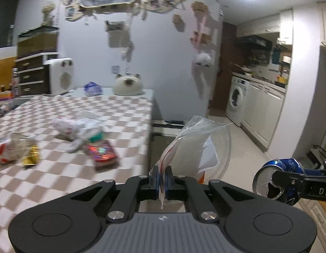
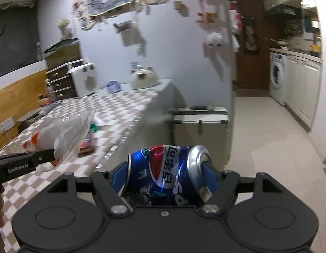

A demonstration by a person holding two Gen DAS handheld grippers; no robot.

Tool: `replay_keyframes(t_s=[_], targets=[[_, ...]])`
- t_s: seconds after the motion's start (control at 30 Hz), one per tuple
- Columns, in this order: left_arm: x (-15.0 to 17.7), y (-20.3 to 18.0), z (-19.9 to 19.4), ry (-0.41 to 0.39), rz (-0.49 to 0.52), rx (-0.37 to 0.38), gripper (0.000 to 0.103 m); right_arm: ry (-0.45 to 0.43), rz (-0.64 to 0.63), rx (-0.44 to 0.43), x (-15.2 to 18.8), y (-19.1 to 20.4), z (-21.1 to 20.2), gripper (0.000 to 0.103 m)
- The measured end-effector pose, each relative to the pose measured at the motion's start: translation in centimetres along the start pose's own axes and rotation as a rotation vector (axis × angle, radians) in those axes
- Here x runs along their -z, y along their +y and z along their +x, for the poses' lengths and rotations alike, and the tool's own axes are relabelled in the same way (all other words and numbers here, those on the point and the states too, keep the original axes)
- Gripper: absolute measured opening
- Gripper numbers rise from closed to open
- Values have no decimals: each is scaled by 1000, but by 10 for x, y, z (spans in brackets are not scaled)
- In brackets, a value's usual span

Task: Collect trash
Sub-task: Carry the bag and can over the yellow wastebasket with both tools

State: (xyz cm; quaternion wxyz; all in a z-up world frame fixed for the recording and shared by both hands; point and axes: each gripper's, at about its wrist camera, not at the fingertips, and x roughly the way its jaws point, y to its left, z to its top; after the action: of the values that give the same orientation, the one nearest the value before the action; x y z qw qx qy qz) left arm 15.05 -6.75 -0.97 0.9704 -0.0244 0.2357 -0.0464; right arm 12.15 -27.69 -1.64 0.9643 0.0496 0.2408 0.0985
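Observation:
My left gripper [image 1: 161, 178] is shut on the edge of a clear plastic zip bag [image 1: 201, 145] that holds white paper and hangs off the table's right side. The same bag [image 2: 66, 135] shows at the left of the right wrist view, pinched by the left gripper [image 2: 52, 152]. A crushed blue soda can [image 2: 167, 175] lies sideways in my right gripper [image 2: 165, 177], which is shut on it end to end. In the left wrist view that can [image 1: 276, 181] appears at the far right. Loose trash lies on the checkered table [image 1: 63, 168]: a red shiny wrapper [image 1: 101, 151], a gold wrapper [image 1: 31, 157], crumpled white plastic [image 1: 76, 128].
A cat-shaped white object [image 1: 128, 85] and a blue-and-white packet [image 1: 93, 88] sit at the table's far end. A white case [image 2: 200, 124] stands on the floor past the table corner. A kitchen with a washing machine [image 1: 236, 100] opens at the right over pale floor.

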Motion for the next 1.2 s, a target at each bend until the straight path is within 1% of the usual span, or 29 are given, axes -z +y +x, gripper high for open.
replay_keyframes(t_s=[0.23,0.37,0.53,0.63,0.73,0.87,1.07,1.2], targets=[[11,-58,55,87,36,79,4,22,60,77,16,-56,3,75],[26,-84,94,162,39,111,4,50,95,113,30,-88,13,75],[58,-111,146,276,38,130,4,87,156,149,52,-123,36,75],[82,-123,182,356,23,141,4,121,190,169,70,-141,56,75],[110,-127,225,447,-16,146,4,167,219,180,91,-157,78,75],[157,-129,283,570,-57,129,4,230,257,201,123,-174,115,75],[219,-119,355,697,-87,97,5,317,278,219,177,-195,169,75],[251,-103,397,753,-137,85,5,372,321,221,211,-208,210,75]])
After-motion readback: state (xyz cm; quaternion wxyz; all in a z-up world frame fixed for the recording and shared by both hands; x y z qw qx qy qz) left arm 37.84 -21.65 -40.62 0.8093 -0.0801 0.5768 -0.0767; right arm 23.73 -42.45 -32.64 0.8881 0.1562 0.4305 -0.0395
